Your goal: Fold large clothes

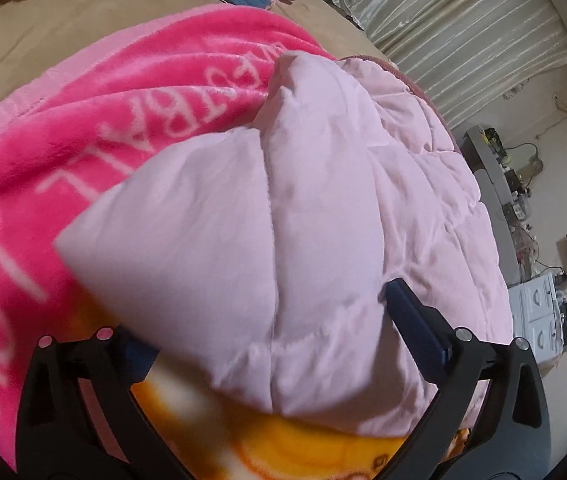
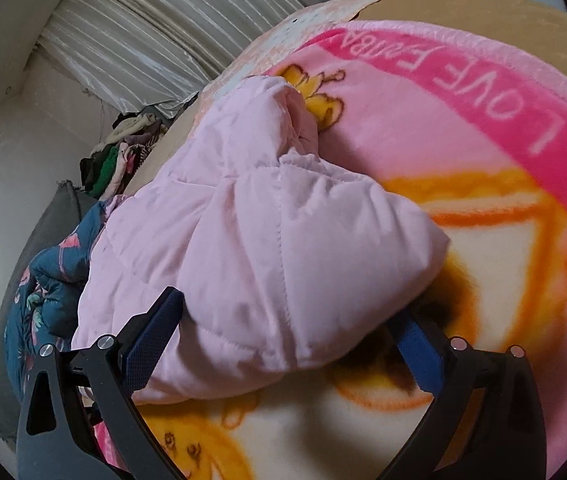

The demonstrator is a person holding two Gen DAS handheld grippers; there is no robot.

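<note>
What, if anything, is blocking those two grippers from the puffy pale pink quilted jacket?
Nothing visible. The left gripper and right gripper both stand open with the puffy pale pink quilted jacket bulging directly between their fingers, on the pink fleece blanket.

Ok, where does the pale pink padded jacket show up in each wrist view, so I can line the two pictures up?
Left wrist view: pale pink padded jacket fills the centre and right, bunched between the wide-apart fingers.
Right wrist view: the jacket lies centre-left, running from the upper middle down to the left finger.
Shared landmark: the bright pink fleece blanket with white lettering beneath it.
</note>
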